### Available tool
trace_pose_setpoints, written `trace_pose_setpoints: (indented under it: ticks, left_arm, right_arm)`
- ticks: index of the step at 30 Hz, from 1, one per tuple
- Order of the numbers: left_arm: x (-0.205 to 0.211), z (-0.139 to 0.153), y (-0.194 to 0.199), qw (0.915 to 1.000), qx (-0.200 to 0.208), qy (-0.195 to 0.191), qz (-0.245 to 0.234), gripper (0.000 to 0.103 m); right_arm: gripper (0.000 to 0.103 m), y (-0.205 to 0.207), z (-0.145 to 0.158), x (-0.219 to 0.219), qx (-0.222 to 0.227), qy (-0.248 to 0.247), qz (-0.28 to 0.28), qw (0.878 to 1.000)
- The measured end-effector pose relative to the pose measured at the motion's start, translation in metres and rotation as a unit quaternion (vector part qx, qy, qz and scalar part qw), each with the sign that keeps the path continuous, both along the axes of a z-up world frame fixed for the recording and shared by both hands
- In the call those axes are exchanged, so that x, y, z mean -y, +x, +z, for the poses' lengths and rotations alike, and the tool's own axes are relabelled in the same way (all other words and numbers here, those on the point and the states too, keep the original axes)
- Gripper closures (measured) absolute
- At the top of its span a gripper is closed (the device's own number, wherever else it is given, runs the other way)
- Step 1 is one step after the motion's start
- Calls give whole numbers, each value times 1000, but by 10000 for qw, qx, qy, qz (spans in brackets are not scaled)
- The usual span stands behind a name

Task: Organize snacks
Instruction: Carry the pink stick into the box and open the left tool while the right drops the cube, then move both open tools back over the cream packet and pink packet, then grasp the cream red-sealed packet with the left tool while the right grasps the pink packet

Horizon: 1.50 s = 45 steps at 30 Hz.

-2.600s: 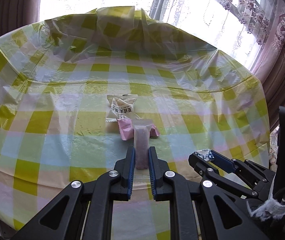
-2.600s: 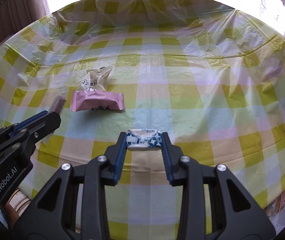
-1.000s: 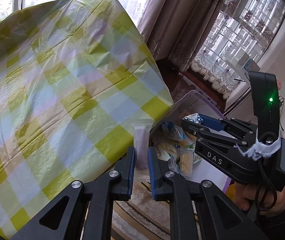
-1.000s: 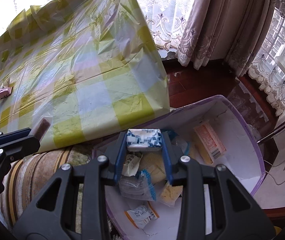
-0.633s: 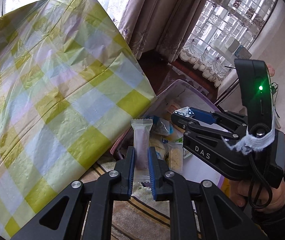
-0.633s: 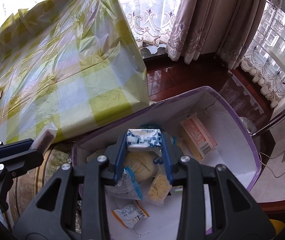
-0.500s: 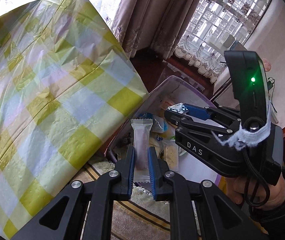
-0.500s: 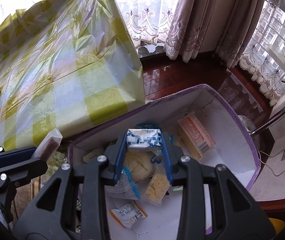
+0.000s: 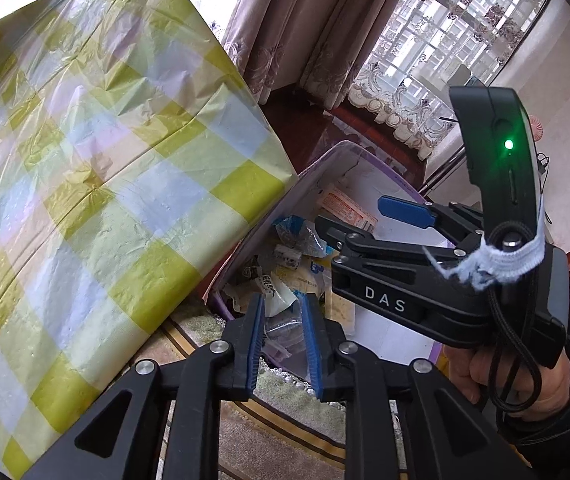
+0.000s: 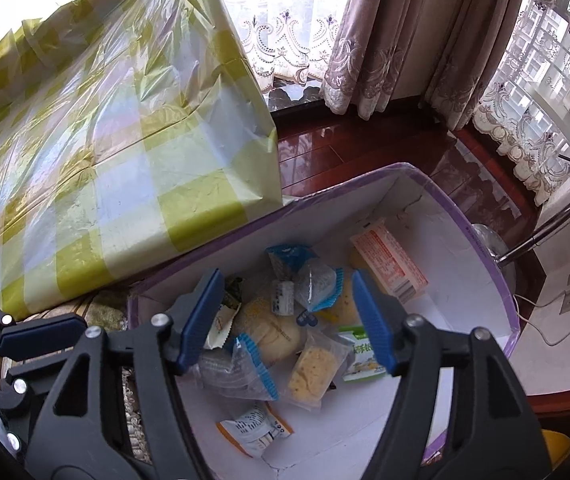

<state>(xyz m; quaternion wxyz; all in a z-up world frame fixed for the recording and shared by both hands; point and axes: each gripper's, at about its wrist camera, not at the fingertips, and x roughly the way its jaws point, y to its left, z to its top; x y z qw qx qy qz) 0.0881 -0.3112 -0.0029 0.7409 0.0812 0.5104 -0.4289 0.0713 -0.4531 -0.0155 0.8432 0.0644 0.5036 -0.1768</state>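
Both grippers hang over the purple-rimmed box [image 10: 481,248] of snacks [image 10: 285,320]. Right gripper [image 10: 285,320] fingers have just spread apart, empty. Left gripper [image 9: 283,332] fingers have just parted slightly, empty. Lift straight up toward 12 o'clock, off the rim.

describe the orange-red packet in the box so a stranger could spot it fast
Find the white box with purple rim on the floor beside the checked table. The orange-red packet leans on its far inside wall, right of the snack pile: the only flat one covered in red print.
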Motion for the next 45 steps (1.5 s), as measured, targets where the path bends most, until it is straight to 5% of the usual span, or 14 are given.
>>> trace_pose_setpoints:
  ticks: [16, 23, 32, 36, 41, 45]
  left_arm:
    - [-55, 7, 40, 9959, 234, -55, 867, 75]
    - [-106, 11, 71, 9849, 358, -124, 1690, 74]
    - [-193, 17, 120, 9543, 671, 37, 2912, 65]
    - [-239, 20, 139, 9290, 818, 75, 3607, 48]
    - [-295, 13, 168, 8954, 661, 128, 4401, 38]
    - [-316, -4, 197, 8840, 404, 271, 4649, 34]
  right_arm:
    - [29, 22, 4, -40, 61, 231, 395, 9989]
    - [27, 40, 10, -70, 138, 338, 681, 9970]
    - [26, 57, 14, -108, 199, 377, 1054, 9935]
    - [25, 65, 15, -123, 203, 396, 1202, 9918]
    - [25, 76, 17, -143, 218, 410, 1393, 9892]
    - [23, 85, 19, -158, 268, 445, 1568, 9863]
